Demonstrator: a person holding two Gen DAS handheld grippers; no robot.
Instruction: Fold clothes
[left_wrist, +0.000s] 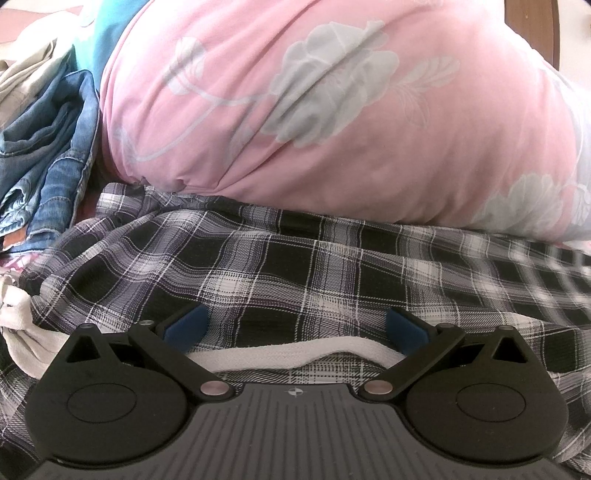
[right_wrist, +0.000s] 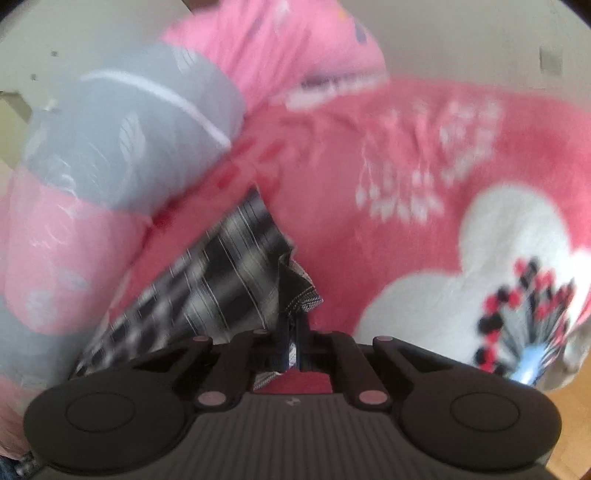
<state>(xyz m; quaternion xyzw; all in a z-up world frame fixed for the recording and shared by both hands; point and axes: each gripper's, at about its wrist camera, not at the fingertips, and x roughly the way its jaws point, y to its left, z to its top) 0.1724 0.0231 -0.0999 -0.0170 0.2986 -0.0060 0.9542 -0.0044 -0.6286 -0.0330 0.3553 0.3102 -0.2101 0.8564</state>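
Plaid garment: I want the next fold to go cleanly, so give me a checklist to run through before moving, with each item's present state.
1. Right hand-held gripper shut on an edge of the plaid garment: ok.
2. Left hand-held gripper gripping: not ok, it stands open over the plaid garment and its white drawstring.
3. Garment free of the pink floral pillow: not ok, the pillow lies on its far edge.
4. Garment lying flat: not ok, wrinkled.
5. Jeans clear of it: cannot tell.

The black-and-white plaid garment (left_wrist: 295, 266) lies at six o'clock of a pink quilt (left_wrist: 332, 122) with grey flowers; blue jeans (left_wrist: 48, 158) at nine.
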